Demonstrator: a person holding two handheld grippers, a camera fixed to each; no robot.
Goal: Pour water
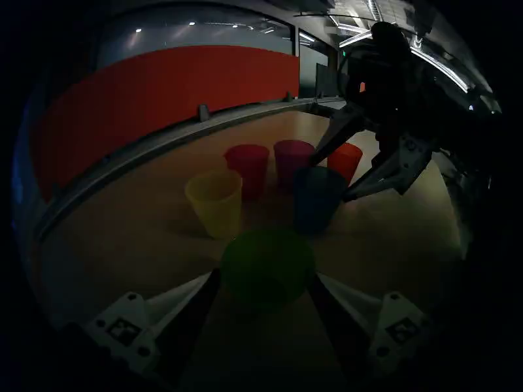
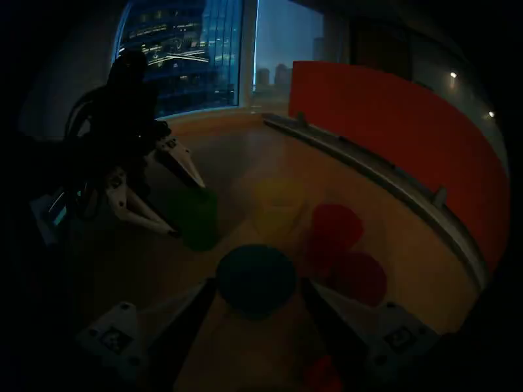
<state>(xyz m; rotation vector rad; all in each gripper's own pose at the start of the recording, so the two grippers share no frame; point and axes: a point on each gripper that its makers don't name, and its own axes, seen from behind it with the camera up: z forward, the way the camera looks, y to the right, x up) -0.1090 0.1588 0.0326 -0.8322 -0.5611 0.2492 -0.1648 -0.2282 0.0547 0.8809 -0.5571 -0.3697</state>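
Note:
The scene is dim. A green cup [image 1: 267,258] stands on the wooden table between the fingers of my left gripper [image 1: 261,286], which press on its sides. A dark blue cup [image 2: 255,271] stands between the fingers of my right gripper [image 2: 256,286], which hold it the same way. In the left gripper view the right gripper [image 1: 330,178] reaches in from the upper right around the blue cup [image 1: 317,206]. The right gripper view has the left gripper [image 2: 183,208] at the left, flanking the green cup [image 2: 201,225]. I cannot see water in either cup.
A yellow cup [image 1: 216,202], a red cup [image 1: 248,166], a purple cup [image 1: 292,160] and an orange cup [image 1: 345,160] stand close around the blue one. A red wall panel [image 1: 163,98] and a rail run along the table's far edge. Windows [image 2: 189,59] lie beyond.

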